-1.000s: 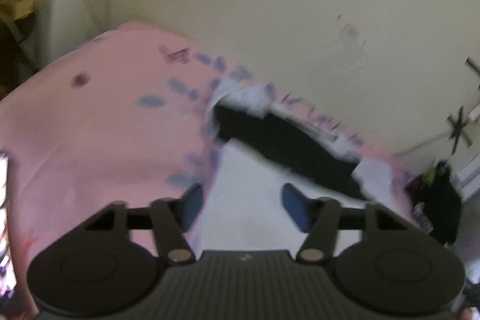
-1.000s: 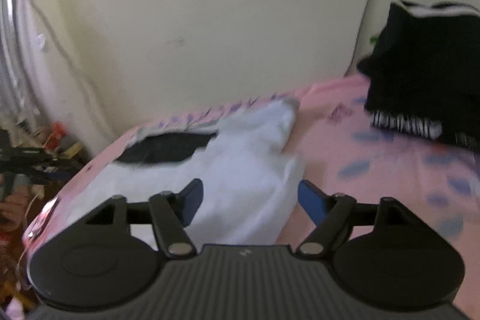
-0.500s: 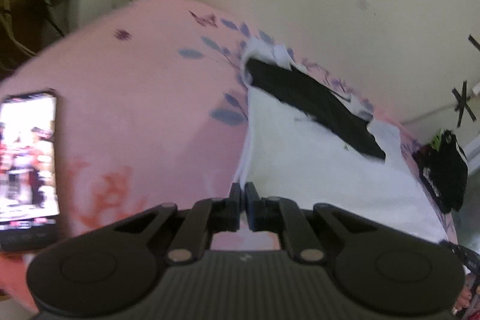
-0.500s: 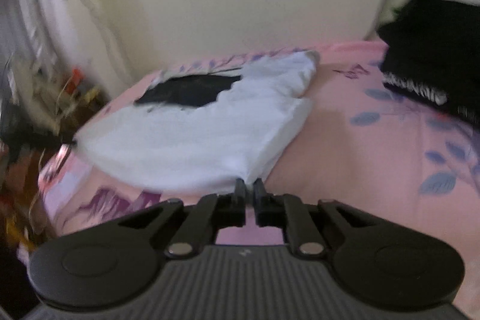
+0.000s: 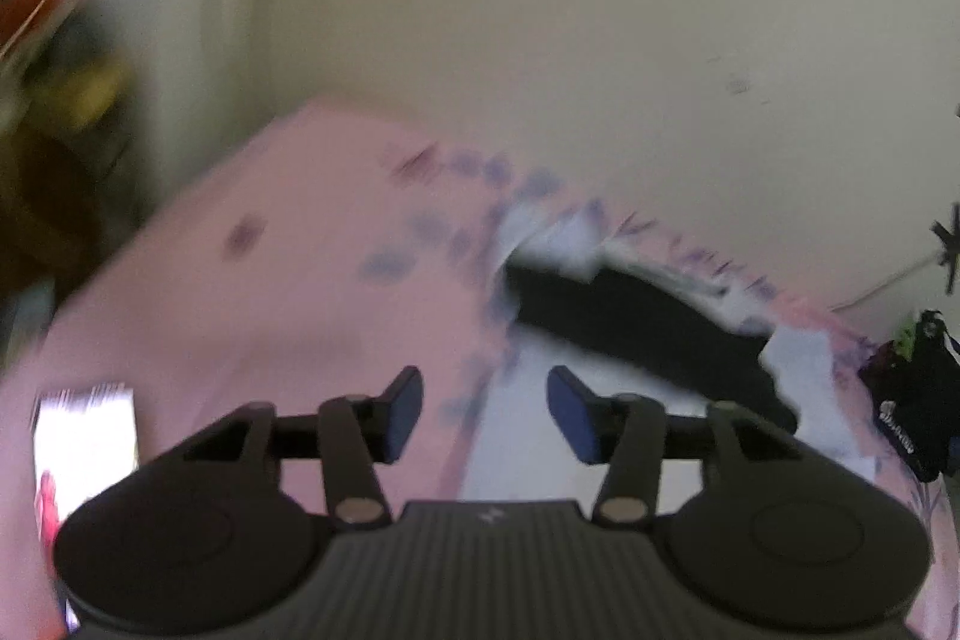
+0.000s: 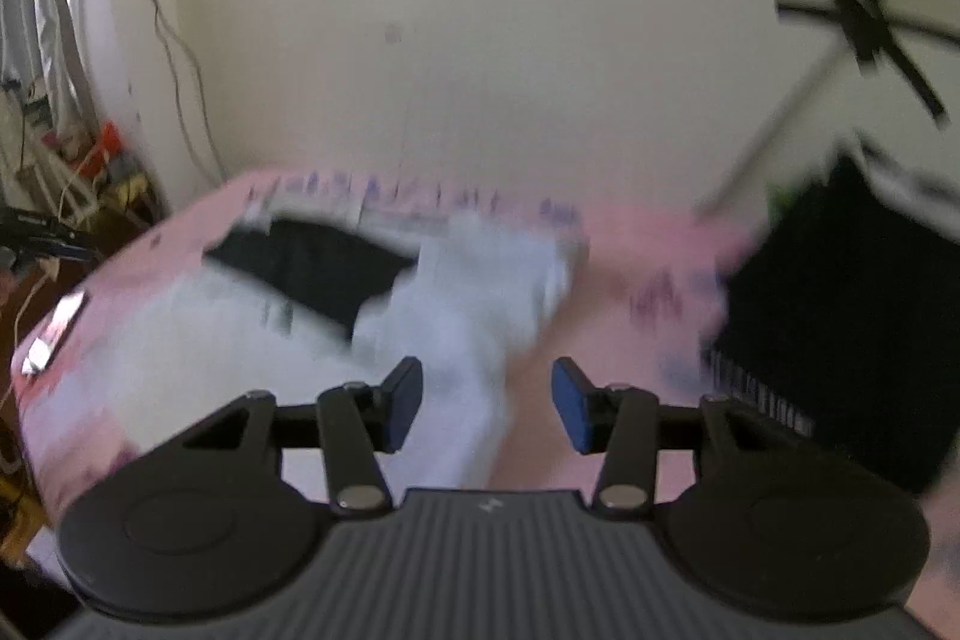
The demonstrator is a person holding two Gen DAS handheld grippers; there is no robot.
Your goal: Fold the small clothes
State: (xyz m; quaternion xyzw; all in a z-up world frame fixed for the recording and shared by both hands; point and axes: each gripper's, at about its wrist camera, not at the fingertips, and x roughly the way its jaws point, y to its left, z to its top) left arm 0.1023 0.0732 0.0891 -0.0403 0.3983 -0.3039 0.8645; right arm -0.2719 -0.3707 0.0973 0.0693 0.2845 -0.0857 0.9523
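- White garment [image 5: 540, 436] lies flat on the pink bedsheet [image 5: 252, 292], with a black garment [image 5: 636, 334] across its far end, close to the wall [image 5: 570, 10].
- Half a second ago both pairs of fingers were pressed together right at the near corners of the white cloth; now both have just been opening, and nothing sits between them.
- Left gripper [image 5: 485, 412] has its fingers spread over the left edge of the white cloth, clear of it. Right gripper [image 6: 487, 412] is likewise spread above the cloth's right edge [image 6: 468, 400].
- Both views now take in more wall and less bed than before, so the grippers seem to have lifted away from the cloth.
- My reading: the near hem was let go after a tug or smoothing, so the cloth is laid out and the fold itself is not yet made.
- Motion blur is heavy; the white cloth looks fairly smooth near the grippers and bunched at its far right corner, but that may be smear.
- A phone [image 5: 84, 430] glows on the sheet to the left, and dark folded clothes [image 6: 840, 328] sit to the right, apart from the white piece.
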